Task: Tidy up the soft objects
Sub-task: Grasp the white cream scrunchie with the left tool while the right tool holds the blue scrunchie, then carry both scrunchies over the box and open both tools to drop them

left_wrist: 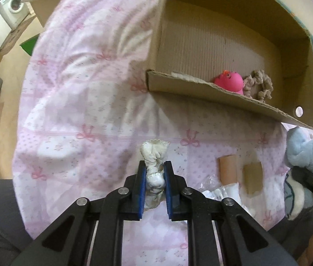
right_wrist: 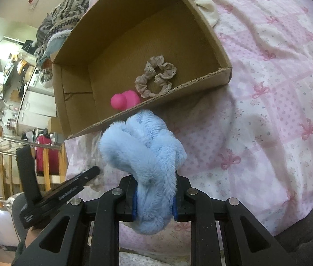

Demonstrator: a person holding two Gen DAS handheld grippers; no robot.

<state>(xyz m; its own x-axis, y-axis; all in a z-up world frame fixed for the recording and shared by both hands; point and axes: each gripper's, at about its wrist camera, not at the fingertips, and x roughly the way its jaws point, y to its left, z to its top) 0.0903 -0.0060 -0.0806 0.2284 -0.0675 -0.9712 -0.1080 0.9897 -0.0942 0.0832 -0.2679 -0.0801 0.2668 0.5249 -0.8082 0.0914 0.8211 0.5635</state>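
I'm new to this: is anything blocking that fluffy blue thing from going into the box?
Only the box's near wall, between the blue plush and the inside; it looks low enough to lift over.

Left wrist view: low and close over the pink quilt [left_wrist: 85,93], looking forward along the left gripper [left_wrist: 154,173] toward the cardboard box [left_wrist: 211,90], seen from its near wall and slightly from the left; right wrist view: higher, looking down along the right gripper [right_wrist: 154,190] into the same box [right_wrist: 172,93] from its right; shared by both: box interior with pink toy [left_wrist: 228,82] [right_wrist: 124,100] and beige scrunchie [left_wrist: 259,84] [right_wrist: 155,76], plus surrounding quilt [right_wrist: 267,88].
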